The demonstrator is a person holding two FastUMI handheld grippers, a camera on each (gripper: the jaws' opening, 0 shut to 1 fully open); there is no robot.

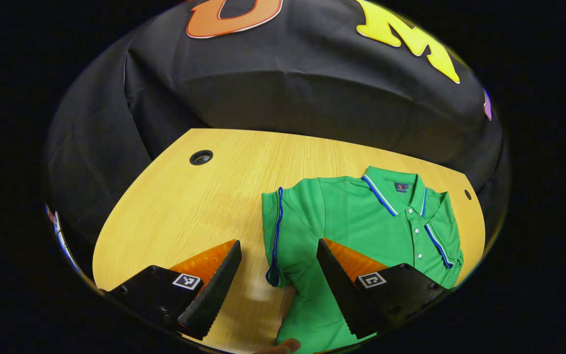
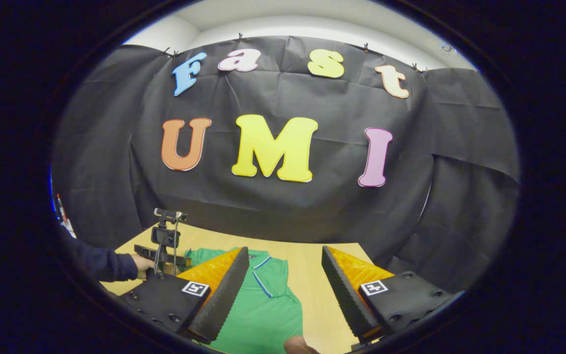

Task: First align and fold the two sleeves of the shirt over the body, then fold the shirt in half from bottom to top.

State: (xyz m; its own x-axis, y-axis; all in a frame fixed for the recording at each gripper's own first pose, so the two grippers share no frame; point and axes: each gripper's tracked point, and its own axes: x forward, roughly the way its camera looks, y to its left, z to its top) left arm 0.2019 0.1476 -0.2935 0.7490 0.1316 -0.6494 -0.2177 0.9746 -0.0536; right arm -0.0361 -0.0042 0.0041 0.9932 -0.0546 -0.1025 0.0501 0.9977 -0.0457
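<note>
A green polo shirt (image 1: 361, 221) with blue-and-white trim lies flat on the wooden table (image 1: 189, 206), collar toward the far wall. Both sleeves lie folded in over the body. In the left gripper view my left gripper (image 1: 279, 255) hangs open above the shirt's left edge, one finger over bare wood and the other over the green cloth, holding nothing. In the right gripper view my right gripper (image 2: 285, 275) is open, raised above the shirt's (image 2: 258, 309) collar end with nothing between its fingers. The left gripper (image 2: 162, 246), held in a hand, also shows at the left of the right gripper view.
The table has a round cable hole (image 1: 201, 157) at its far left and a small hole (image 1: 467, 194) at the far right. Black cloth walls close in behind the table. A fingertip (image 1: 285, 345) shows at the bottom edge. A dark sleeve (image 2: 101, 263) reaches in from the left.
</note>
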